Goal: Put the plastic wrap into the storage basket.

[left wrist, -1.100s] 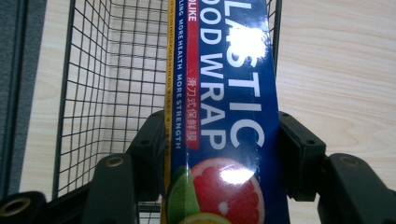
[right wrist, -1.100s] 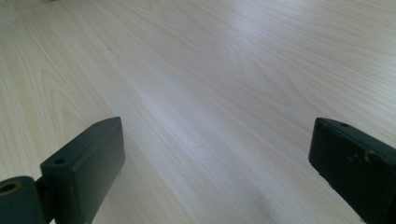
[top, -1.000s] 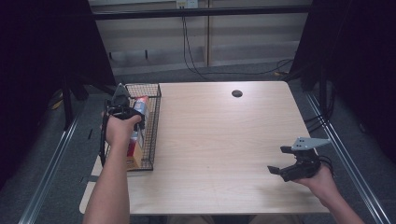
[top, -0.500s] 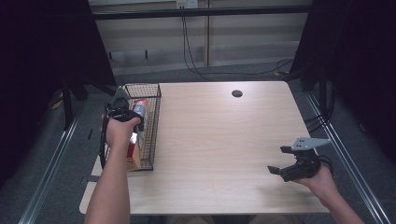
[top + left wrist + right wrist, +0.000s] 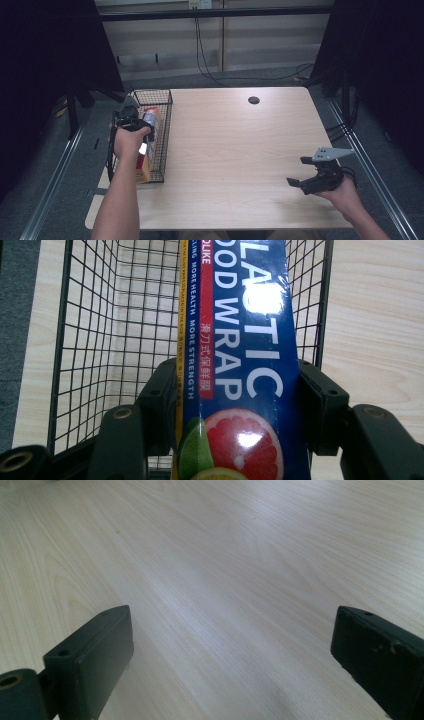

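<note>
My left gripper [image 5: 240, 410] is shut on a long blue plastic food wrap box [image 5: 245, 330], one black jaw pressed on each side of it. It holds the box over a black wire basket [image 5: 85, 340]. In the high view this gripper [image 5: 140, 121] and the box [image 5: 151, 122] are above the basket [image 5: 167, 125] at the table's left edge. My right gripper [image 5: 299, 171] stands open low over the table's near right part. Its jaws are wide apart [image 5: 230, 645], and only bare wood lies between them.
A yellow-orange box [image 5: 144, 172] lies in the near end of the basket. The light wooden table [image 5: 235, 150] has a dark round cable hole [image 5: 253, 100] at the back. Metal frame rails run along both sides of the table.
The left hand with the box has shifted only slightly over the basket. The right hand has kept still.
</note>
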Available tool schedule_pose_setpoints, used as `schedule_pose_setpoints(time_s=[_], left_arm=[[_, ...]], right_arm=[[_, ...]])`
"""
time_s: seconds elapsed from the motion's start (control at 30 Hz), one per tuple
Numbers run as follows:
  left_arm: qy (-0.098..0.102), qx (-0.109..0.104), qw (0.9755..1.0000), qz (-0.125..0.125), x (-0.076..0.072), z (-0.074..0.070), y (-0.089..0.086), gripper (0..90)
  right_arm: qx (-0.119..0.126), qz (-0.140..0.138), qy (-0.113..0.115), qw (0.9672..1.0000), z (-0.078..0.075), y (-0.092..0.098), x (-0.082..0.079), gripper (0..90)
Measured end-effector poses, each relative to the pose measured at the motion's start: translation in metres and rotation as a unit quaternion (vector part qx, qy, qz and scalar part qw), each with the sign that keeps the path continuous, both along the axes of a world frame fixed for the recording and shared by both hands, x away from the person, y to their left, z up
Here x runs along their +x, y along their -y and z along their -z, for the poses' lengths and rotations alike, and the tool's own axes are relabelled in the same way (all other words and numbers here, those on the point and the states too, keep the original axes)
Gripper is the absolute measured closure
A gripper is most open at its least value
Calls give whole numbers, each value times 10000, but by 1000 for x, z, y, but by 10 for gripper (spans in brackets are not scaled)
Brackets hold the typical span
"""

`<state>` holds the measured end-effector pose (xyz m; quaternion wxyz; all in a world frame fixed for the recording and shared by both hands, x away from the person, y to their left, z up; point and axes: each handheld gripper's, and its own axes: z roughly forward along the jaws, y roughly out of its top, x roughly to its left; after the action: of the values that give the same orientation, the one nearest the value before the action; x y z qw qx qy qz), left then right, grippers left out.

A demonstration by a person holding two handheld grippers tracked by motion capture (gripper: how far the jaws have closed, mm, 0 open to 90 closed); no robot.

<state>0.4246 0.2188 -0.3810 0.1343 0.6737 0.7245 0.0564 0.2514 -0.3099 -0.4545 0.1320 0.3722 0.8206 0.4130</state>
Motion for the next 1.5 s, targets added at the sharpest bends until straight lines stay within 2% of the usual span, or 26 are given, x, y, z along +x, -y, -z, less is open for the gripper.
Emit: schedule_pose_setpoints(time_s=[0.17, 0.2, 0.7, 0.8, 0.9, 1.13, 1.27, 1.4, 1.5], left_arm=[[-5, 27, 10000, 67, 0, 2, -2, 433], [-7, 6, 10000, 6, 0, 3, -1, 433], [11, 0, 10000, 9, 0, 8, -4, 431], [-9, 32, 10000, 73, -1, 9, -5, 431], [2, 23, 10000, -1, -1, 10, -3, 430], [19, 35, 10000, 14, -1, 11, -3, 429], [21, 103, 9999, 111, -2, 10, -4, 427], [58, 95, 9999, 53, -2, 11, -1, 421], [55, 142, 9998, 105, -3, 11, -1, 416]], right_arm=[[-16, 17, 8, 10000, 0, 0, -1, 35], [-21, 12, 16, 10000, 0, 0, -1, 35], [-10, 12, -13, 10000, 0, 0, -1, 36], [-10, 2, 7, 10000, 0, 0, -1, 36], [-15, 4, 7, 10000, 0, 0, -1, 36], [1, 6, 3, 10000, -1, 0, -1, 36], [-1, -7, 3, 10000, -1, 0, -1, 36], [9, 11, 8, 10000, -1, 0, -2, 36], [0, 16, 25, 10000, -2, 0, -2, 36]])
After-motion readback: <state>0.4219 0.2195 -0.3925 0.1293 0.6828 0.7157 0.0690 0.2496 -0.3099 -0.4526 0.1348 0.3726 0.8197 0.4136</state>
